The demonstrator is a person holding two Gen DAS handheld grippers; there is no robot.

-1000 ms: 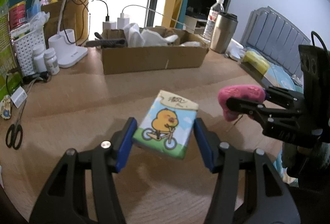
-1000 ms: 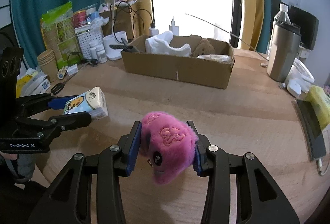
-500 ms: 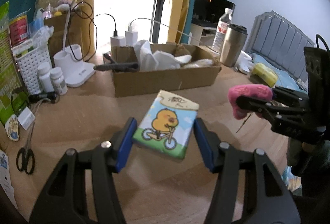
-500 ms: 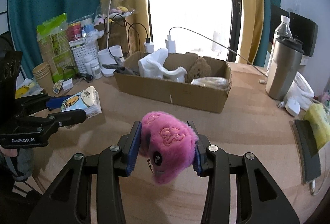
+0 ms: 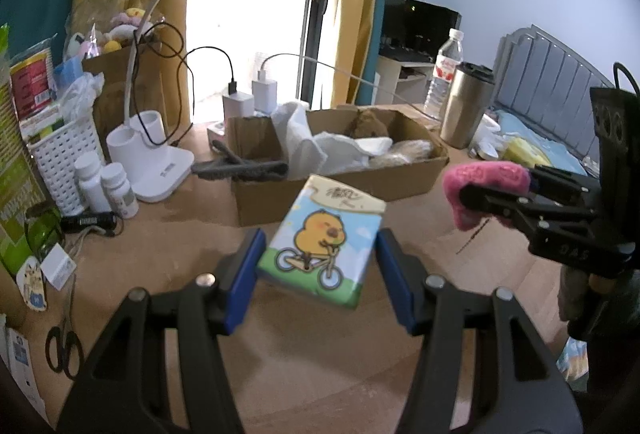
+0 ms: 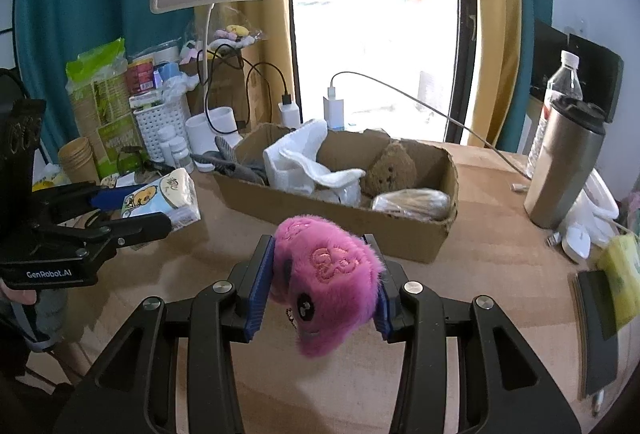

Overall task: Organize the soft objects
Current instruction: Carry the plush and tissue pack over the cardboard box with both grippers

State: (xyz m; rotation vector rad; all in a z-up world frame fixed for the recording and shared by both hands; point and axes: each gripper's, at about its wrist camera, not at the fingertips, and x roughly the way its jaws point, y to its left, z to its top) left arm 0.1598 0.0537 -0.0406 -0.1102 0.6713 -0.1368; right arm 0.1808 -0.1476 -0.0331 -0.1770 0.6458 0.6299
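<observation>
My left gripper point(image 5: 318, 270) is shut on a soft tissue pack point(image 5: 320, 242) printed with a yellow chick on a bicycle, held above the wooden table. My right gripper point(image 6: 324, 284) is shut on a pink plush toy point(image 6: 324, 274). Ahead of both stands an open cardboard box point(image 6: 404, 234) holding a white cloth point(image 6: 298, 162), a brown plush bear point(image 6: 390, 166) and a wrapped bundle point(image 6: 412, 200). The left wrist view shows the right gripper point(image 5: 472, 194) with the pink plush point(image 5: 486, 182) at the right. The right wrist view shows the left gripper point(image 6: 132, 212) with the tissue pack point(image 6: 168, 200) at the left.
A white desk lamp point(image 5: 156, 158), pill bottles point(image 5: 104, 186), a white basket point(image 5: 60, 154) and scissors point(image 5: 64, 346) crowd the table's left. A steel tumbler point(image 6: 564, 166), a water bottle point(image 6: 560, 90) and a yellow sponge point(image 6: 622, 274) stand at the right. Cables run behind the box.
Both grippers have risen and drawn back from the box with their loads still held. More of the lamp and room above the table shows now.
</observation>
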